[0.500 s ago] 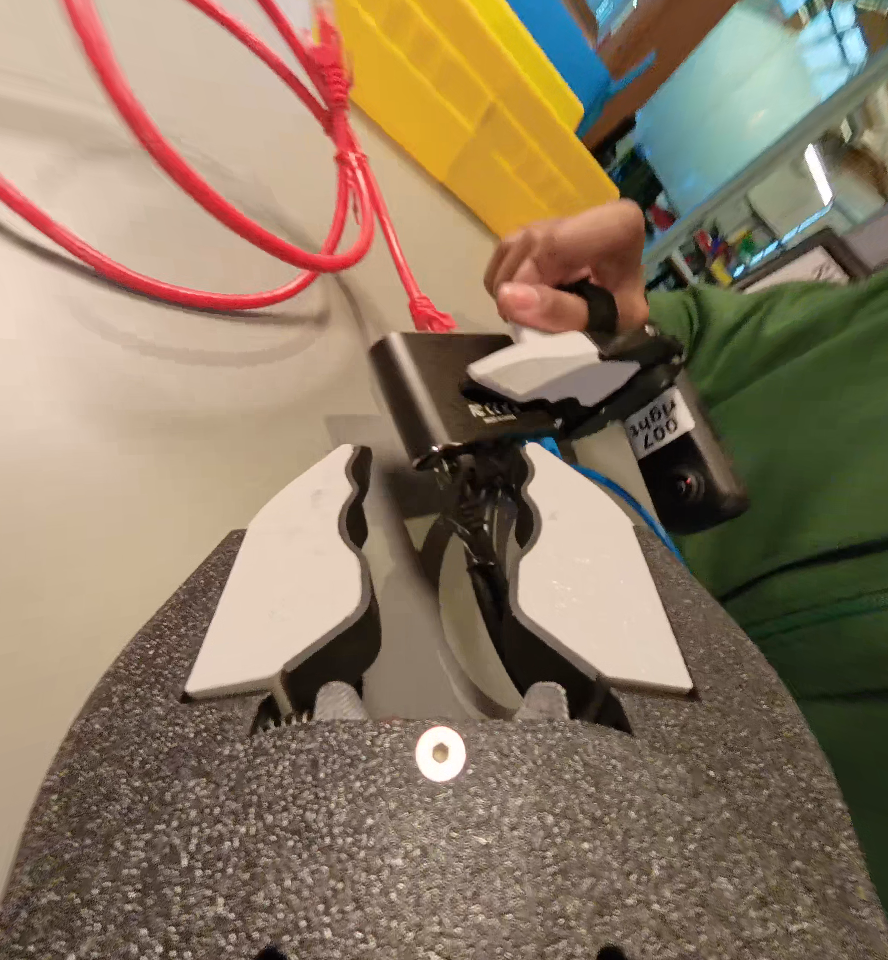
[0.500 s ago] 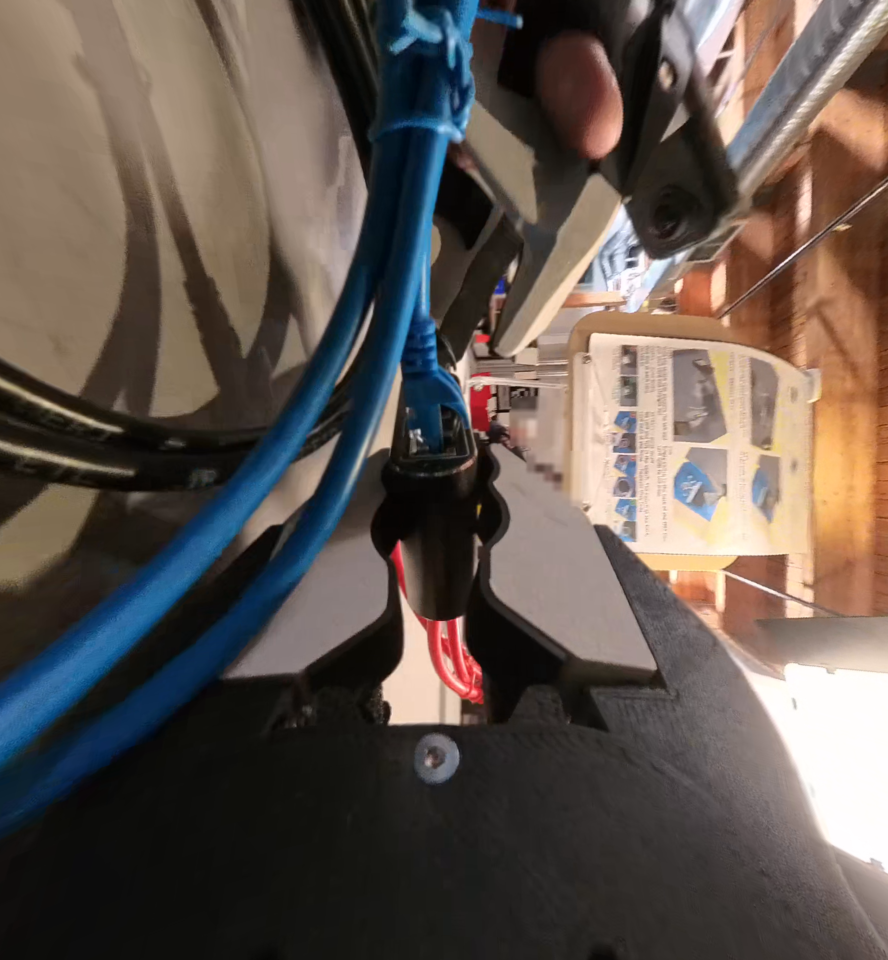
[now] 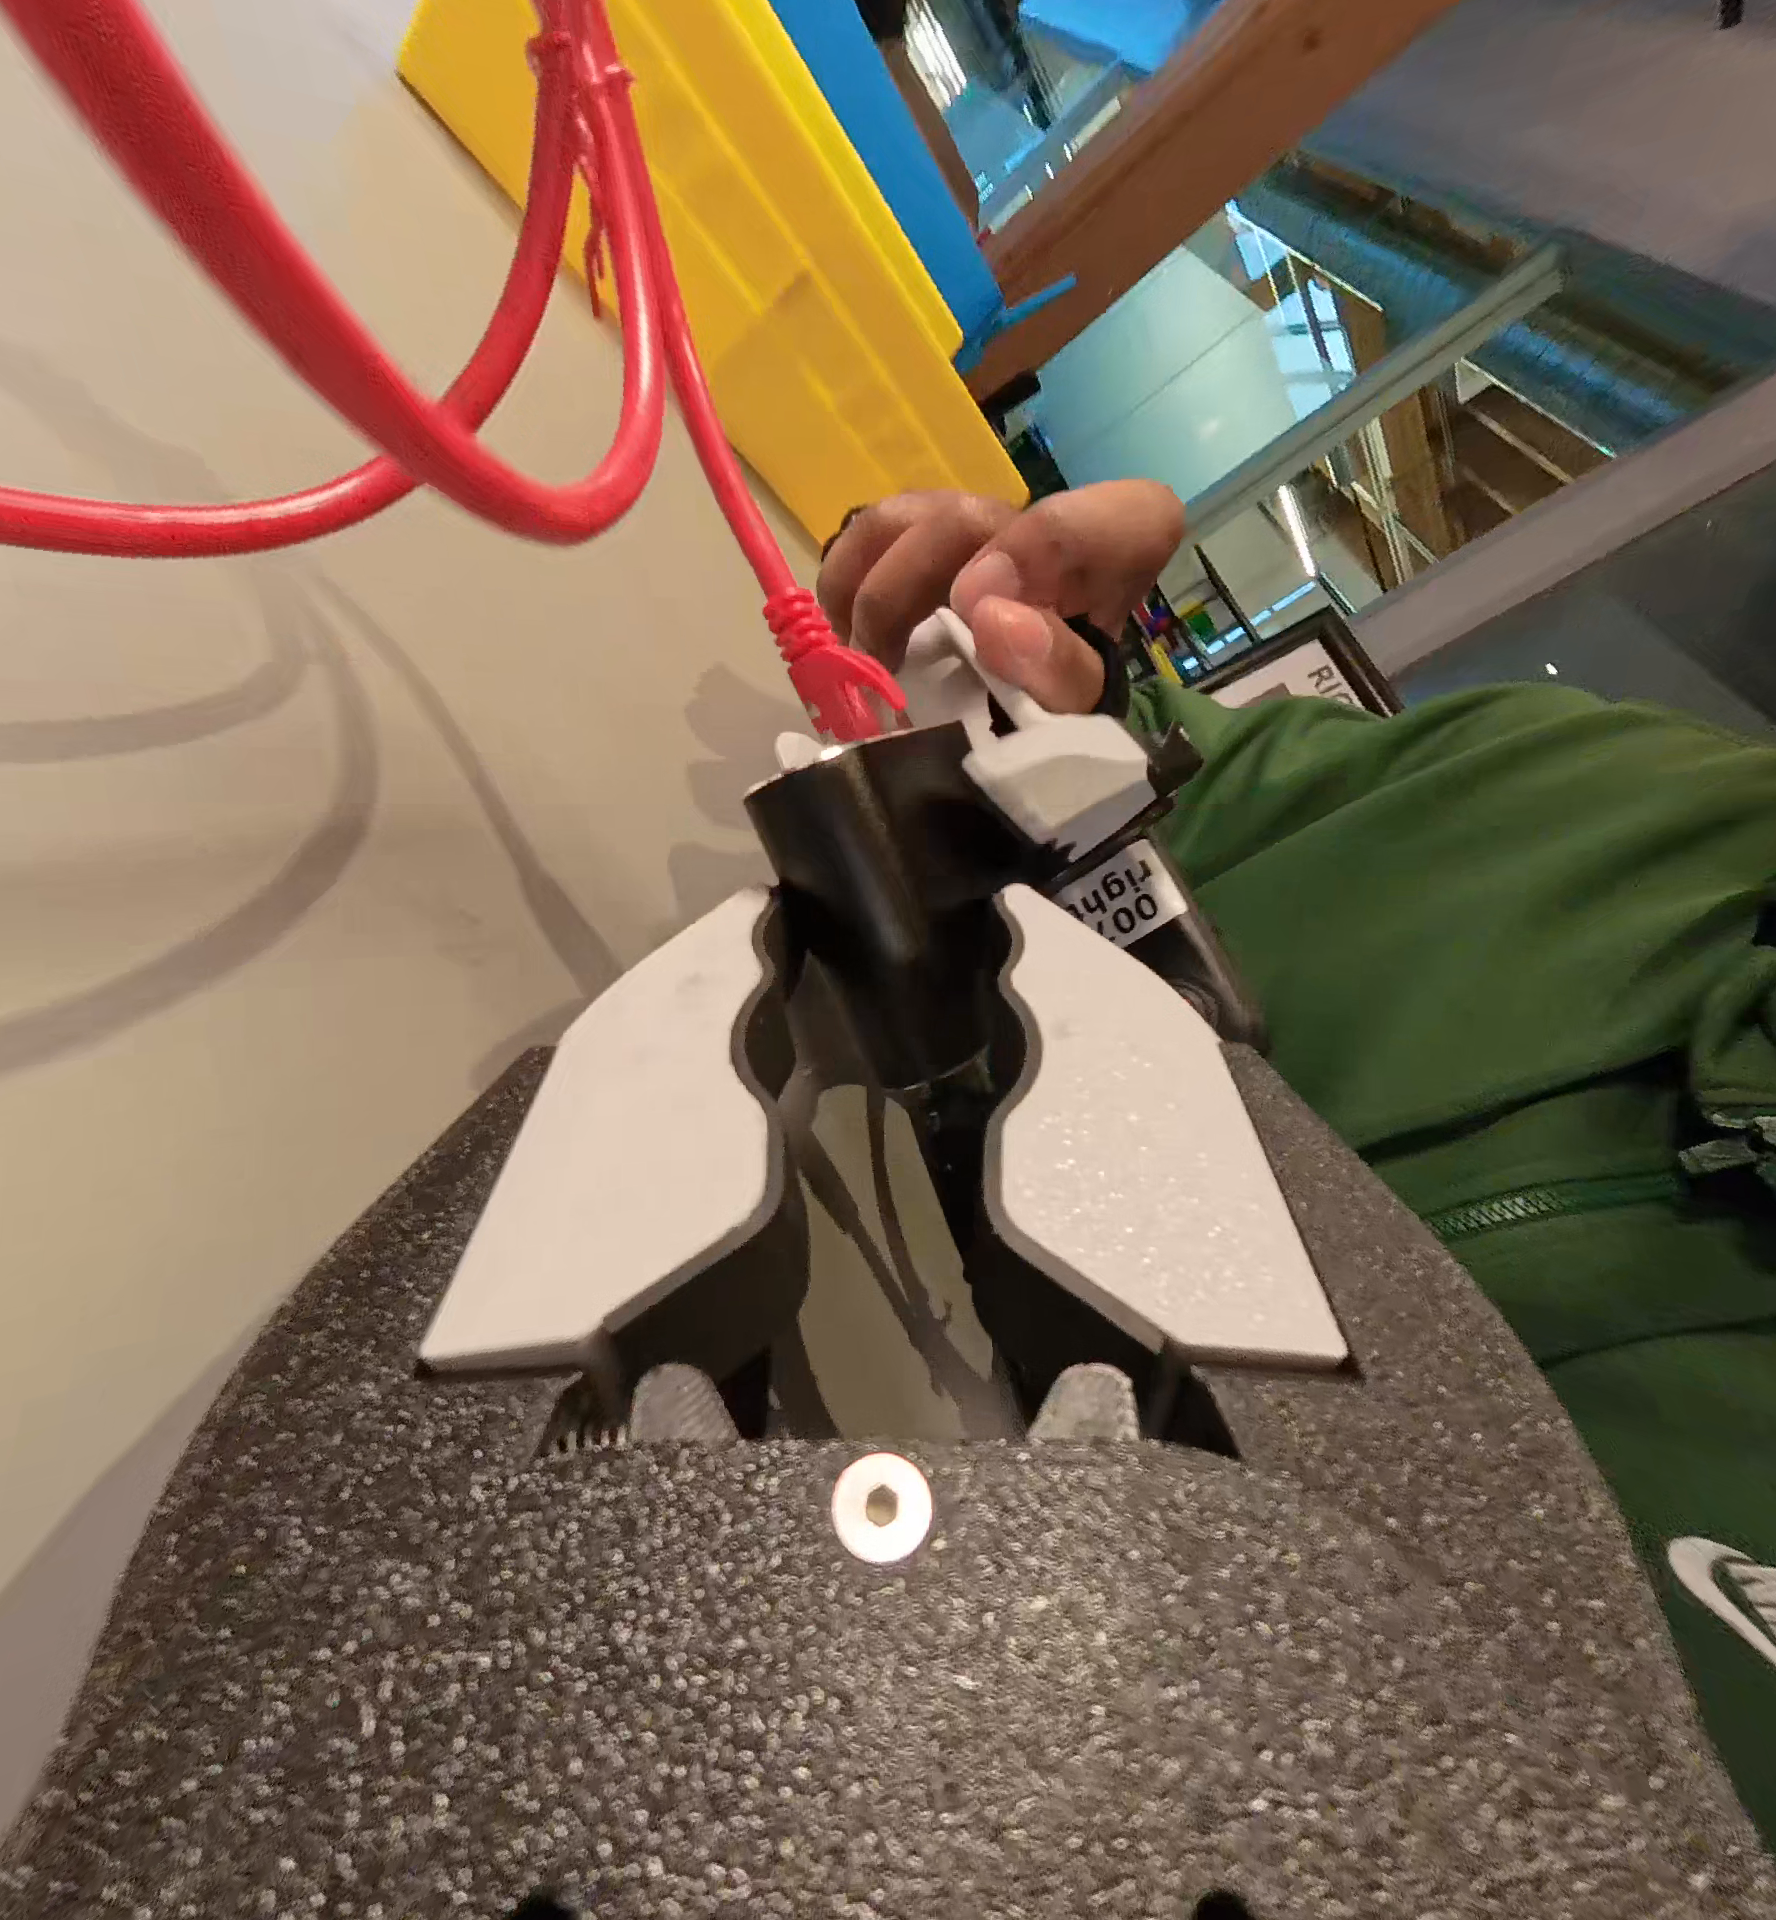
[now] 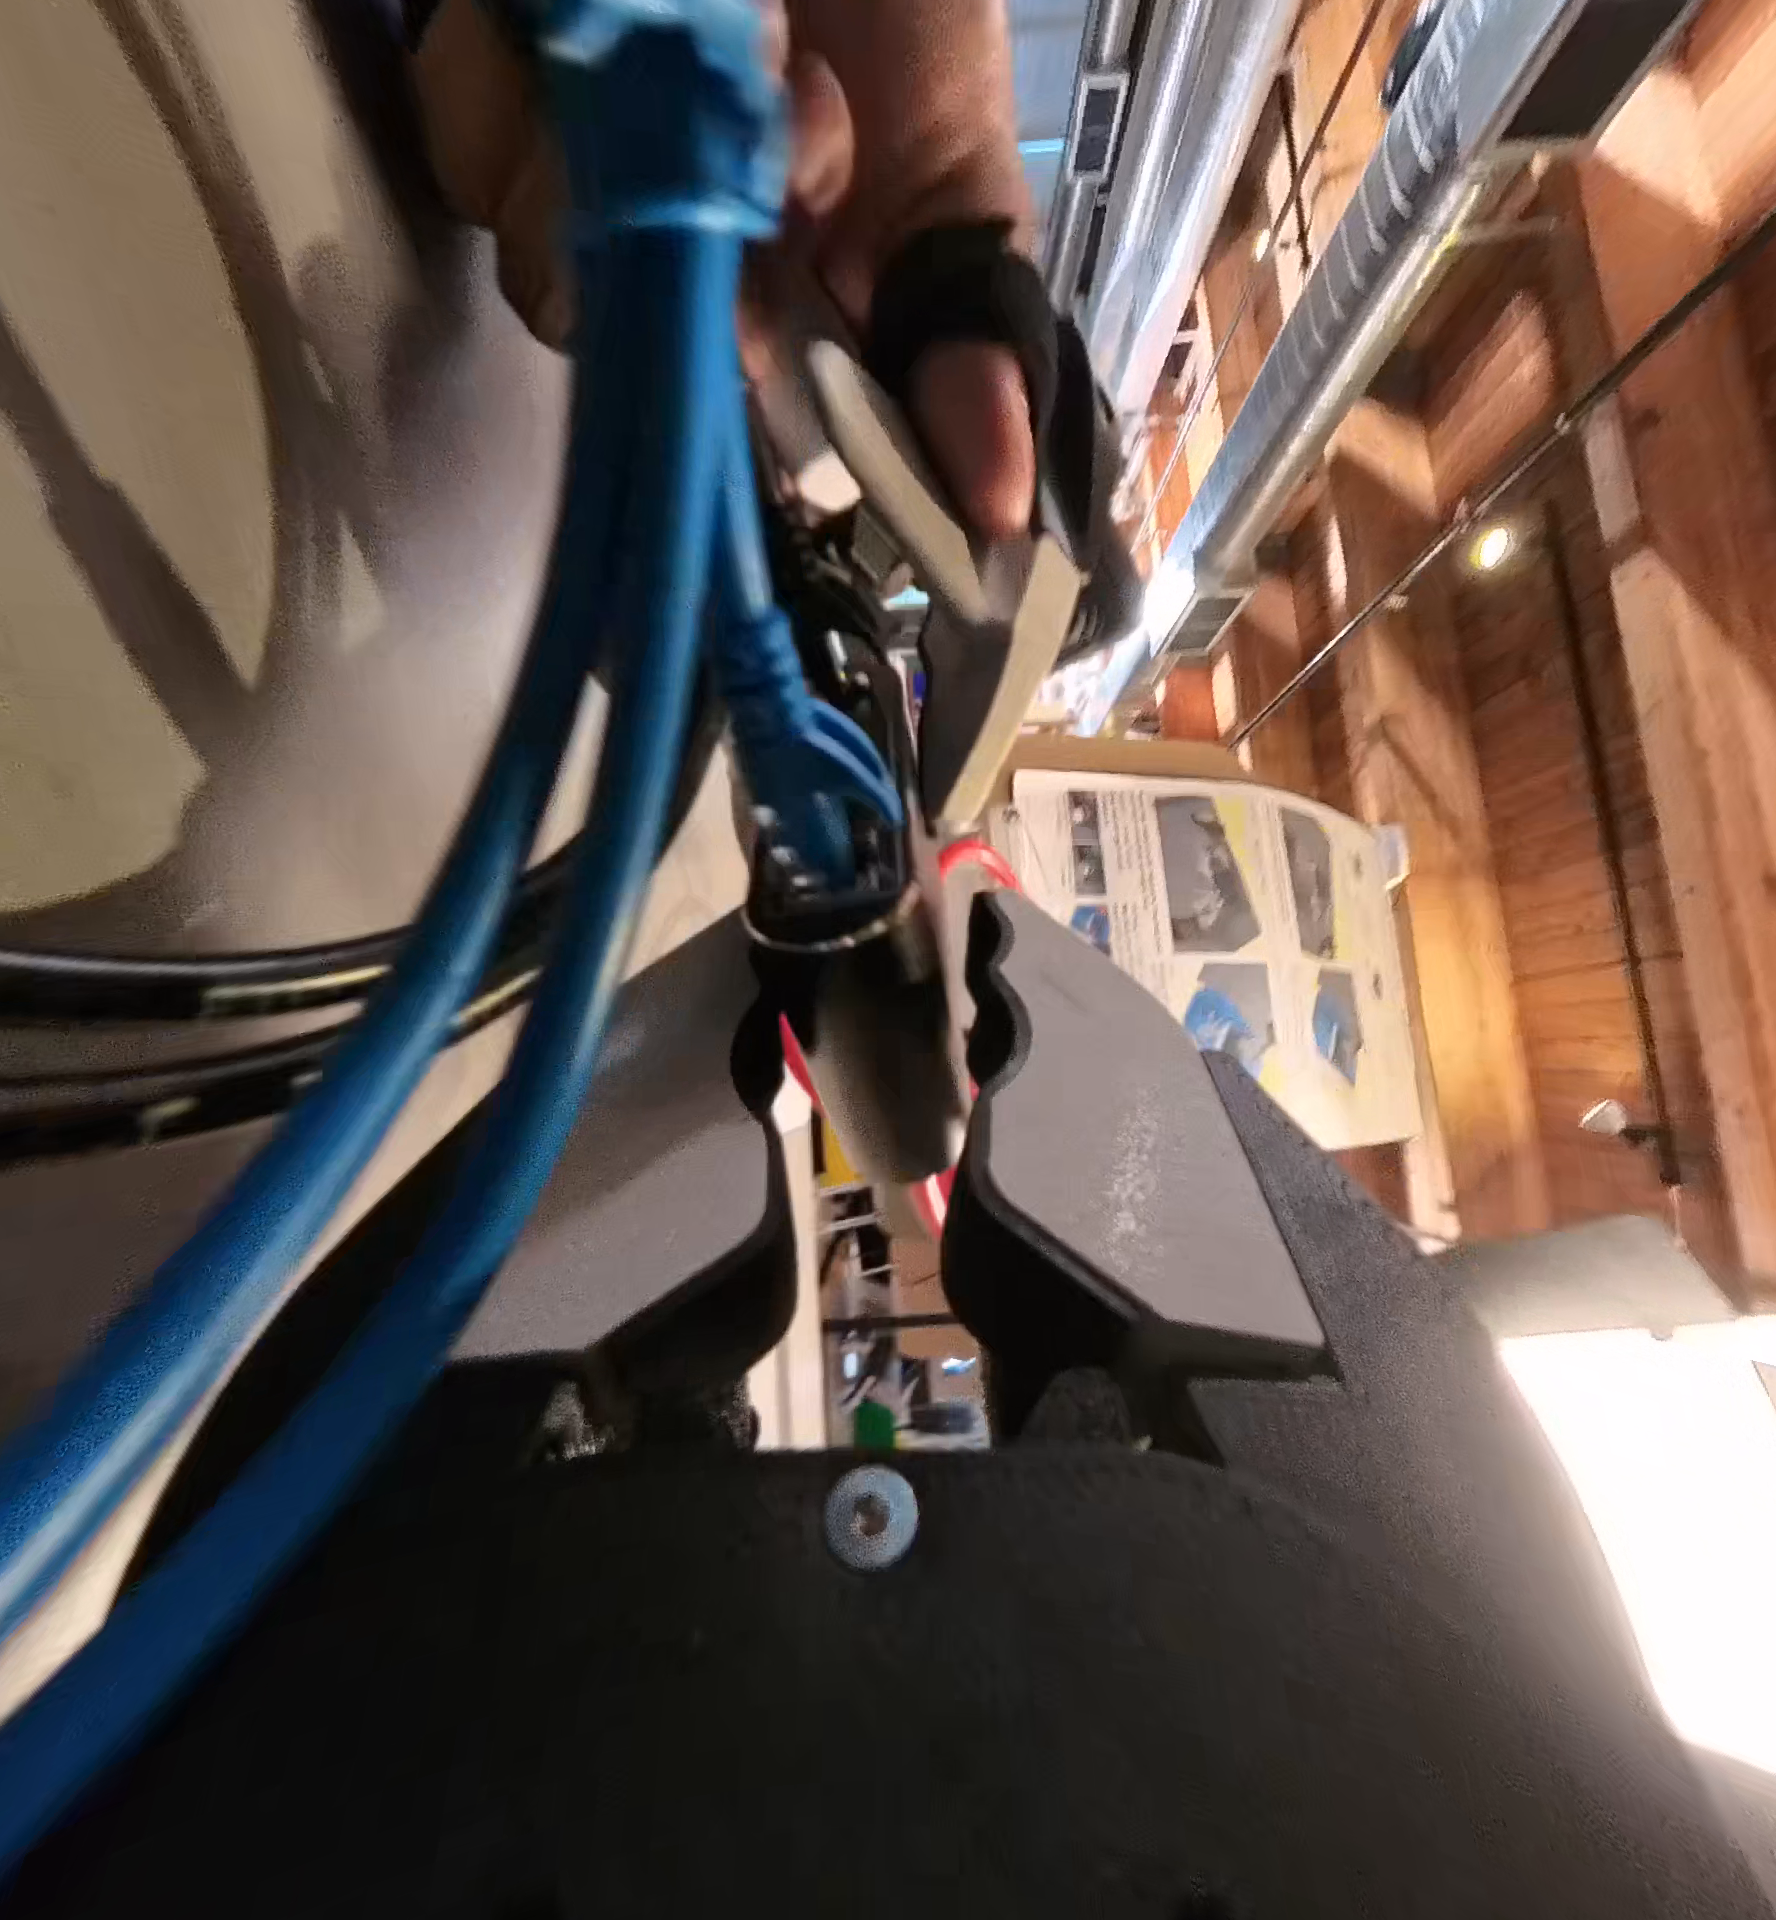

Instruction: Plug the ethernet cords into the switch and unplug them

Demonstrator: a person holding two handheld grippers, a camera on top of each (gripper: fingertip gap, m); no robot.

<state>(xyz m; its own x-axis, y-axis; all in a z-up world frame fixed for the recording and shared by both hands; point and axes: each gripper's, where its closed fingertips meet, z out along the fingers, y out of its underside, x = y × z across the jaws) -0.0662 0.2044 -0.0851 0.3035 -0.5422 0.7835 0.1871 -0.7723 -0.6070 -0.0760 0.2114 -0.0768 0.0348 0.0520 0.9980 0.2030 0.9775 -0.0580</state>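
Note:
The black switch (image 3: 863, 831) is held off the beige table between both grippers. My left gripper (image 3: 884, 914) is shut on its near end. The red cord (image 3: 510, 499) loops above the table, and its plug (image 3: 842, 696) sits in the switch's far end. My right gripper (image 3: 915, 758) clamps that far end, with a hand behind it. In the right wrist view, my right gripper (image 4: 868, 935) is shut on the switch (image 4: 884, 1060). A blue plug (image 4: 811, 769) sits in the switch's port, and its blue cord (image 4: 635, 520) runs up and to the left. A finger of the left gripper (image 4: 998, 665) meets the switch from above.
A yellow bin (image 3: 790, 291) and a blue one (image 3: 863, 125) stand on the table (image 3: 188, 831) beyond the red cord. A green sleeve (image 3: 1486, 987) fills the right. Black cables (image 4: 136, 997) lie across the table. A poster (image 4: 1227, 935) stands behind. Both grippers' tips are close together, under 4 cm apart.
My left gripper has moved forward and closed around the switch's near end. The switch has turned to point away from the left camera. The right gripper keeps its hold.

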